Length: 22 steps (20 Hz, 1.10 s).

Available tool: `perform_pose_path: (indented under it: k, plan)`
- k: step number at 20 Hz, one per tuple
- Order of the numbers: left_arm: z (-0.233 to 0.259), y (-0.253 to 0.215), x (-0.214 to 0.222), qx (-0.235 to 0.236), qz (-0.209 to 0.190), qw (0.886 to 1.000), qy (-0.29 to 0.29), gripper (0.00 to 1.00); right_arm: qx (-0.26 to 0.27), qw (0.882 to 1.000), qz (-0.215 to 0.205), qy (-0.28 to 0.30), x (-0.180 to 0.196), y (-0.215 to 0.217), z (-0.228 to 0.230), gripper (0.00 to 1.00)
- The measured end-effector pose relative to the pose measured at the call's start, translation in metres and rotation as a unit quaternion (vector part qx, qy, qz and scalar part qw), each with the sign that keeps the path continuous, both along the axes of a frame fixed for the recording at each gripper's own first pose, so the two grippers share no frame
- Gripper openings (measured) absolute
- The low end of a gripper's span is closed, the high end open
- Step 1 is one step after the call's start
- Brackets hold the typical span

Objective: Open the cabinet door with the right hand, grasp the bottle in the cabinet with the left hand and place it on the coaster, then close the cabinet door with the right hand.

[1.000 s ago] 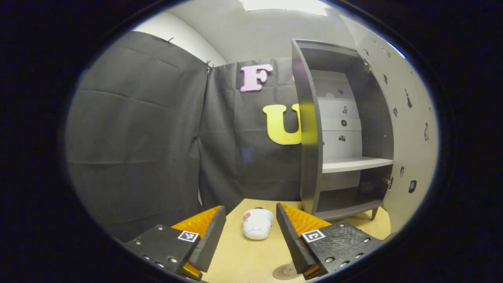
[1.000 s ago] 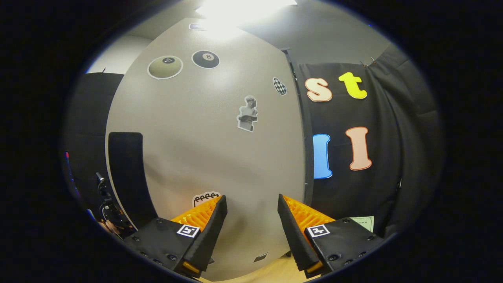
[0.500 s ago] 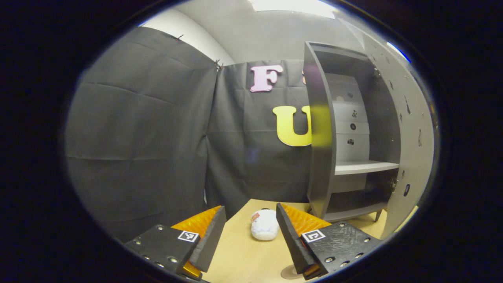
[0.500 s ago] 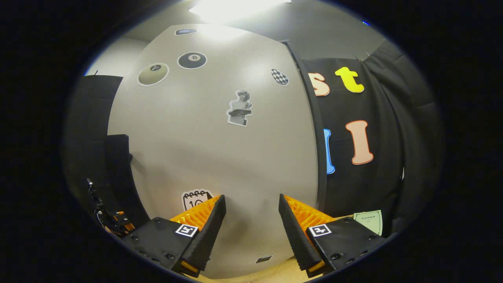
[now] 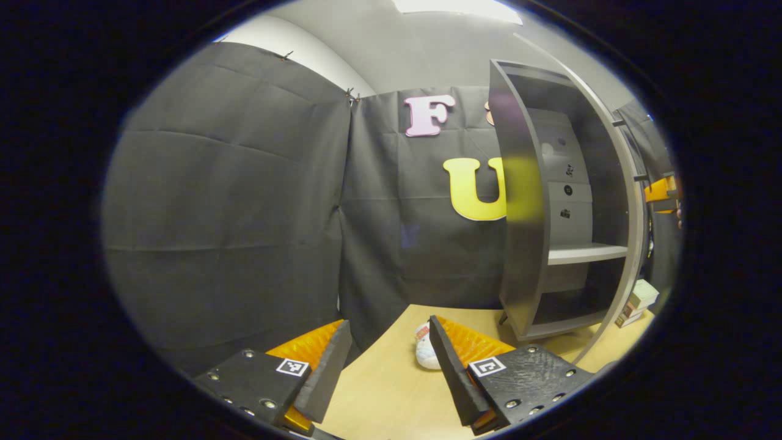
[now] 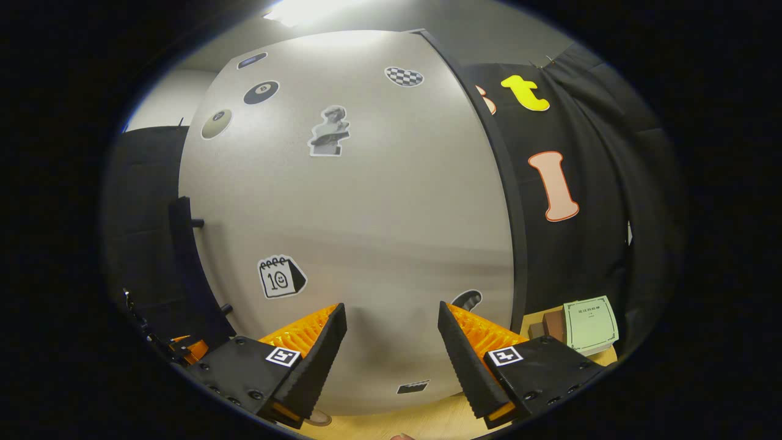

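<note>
Facing the cabinet door [image 6: 366,232] at frame centre, the right gripper [image 6: 391,354] is spread wide, empty; left gripper [image 5: 388,366] likewise; door swung further closed than before.

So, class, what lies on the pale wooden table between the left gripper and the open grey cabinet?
In the left gripper view, a small white rounded object with a red patch, partly hidden by the left gripper; otherwise the table is bare up to the cabinet.
</note>
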State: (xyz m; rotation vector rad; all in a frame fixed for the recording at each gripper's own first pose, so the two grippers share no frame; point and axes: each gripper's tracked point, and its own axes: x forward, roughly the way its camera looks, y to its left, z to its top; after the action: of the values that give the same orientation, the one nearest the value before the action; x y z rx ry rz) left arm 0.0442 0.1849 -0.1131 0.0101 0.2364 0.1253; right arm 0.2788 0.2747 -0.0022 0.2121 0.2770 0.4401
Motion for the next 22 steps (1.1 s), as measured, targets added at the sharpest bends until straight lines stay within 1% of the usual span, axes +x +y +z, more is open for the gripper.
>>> perform_pose_path:
  k: [3, 4, 5, 6, 7, 9, 10, 11, 15, 16, 20, 21, 22]
  plan:
    - [-0.003, 0.002, 0.002, 0.000, -0.001, 1.000, 0.003, 0.77, -0.022, 1.000, -0.001, 0.005, 0.006, 0.011, -0.015, 0.96]
    - [-0.005, 0.004, 0.003, 0.001, 0.000, 1.000, 0.005, 0.78, -0.033, 0.999, -0.003, 0.005, 0.008, 0.014, -0.019, 0.92]
    - [-0.004, 0.005, 0.003, 0.001, 0.000, 1.000, 0.006, 0.78, -0.037, 0.999, -0.004, -0.003, 0.011, 0.015, -0.018, 0.96]
    - [-0.004, 0.006, 0.003, -0.001, 0.000, 1.000, 0.006, 0.78, -0.044, 0.999, -0.012, -0.010, 0.010, 0.015, -0.021, 0.96]
    - [-0.002, 0.007, 0.005, -0.002, -0.001, 1.000, 0.005, 0.78, -0.048, 0.999, -0.010, -0.007, 0.011, 0.016, -0.023, 0.96]
    - [-0.002, 0.008, 0.005, -0.001, -0.001, 1.000, 0.005, 0.78, -0.051, 0.999, -0.013, -0.009, 0.010, 0.014, -0.023, 0.96]
    - [-0.001, 0.009, 0.004, -0.002, -0.001, 1.000, 0.004, 0.78, -0.051, 0.998, -0.016, -0.012, 0.009, 0.013, -0.022, 0.92]
    - [0.000, 0.010, 0.003, -0.003, -0.002, 1.000, 0.005, 0.78, -0.052, 0.998, -0.019, -0.012, 0.009, 0.013, -0.022, 0.96]
    - [0.001, 0.011, -0.001, -0.009, -0.001, 1.000, 0.006, 0.77, -0.055, 0.998, -0.029, -0.016, 0.009, 0.013, -0.023, 0.96]
    - [0.001, 0.012, -0.002, -0.009, -0.001, 1.000, 0.006, 0.78, -0.055, 0.998, -0.031, -0.015, 0.009, 0.013, -0.023, 0.92]
    - [0.004, 0.011, -0.004, -0.004, 0.003, 1.000, 0.004, 0.78, -0.052, 0.998, -0.036, -0.011, 0.007, 0.014, -0.024, 0.92]
    - [0.005, 0.011, -0.005, -0.006, 0.003, 1.000, 0.003, 0.77, -0.052, 0.998, -0.037, -0.011, 0.006, 0.015, -0.024, 0.96]
    - [0.005, 0.013, -0.008, -0.008, 0.004, 1.000, 0.003, 0.77, -0.055, 0.997, -0.043, -0.016, 0.007, 0.015, -0.024, 0.96]
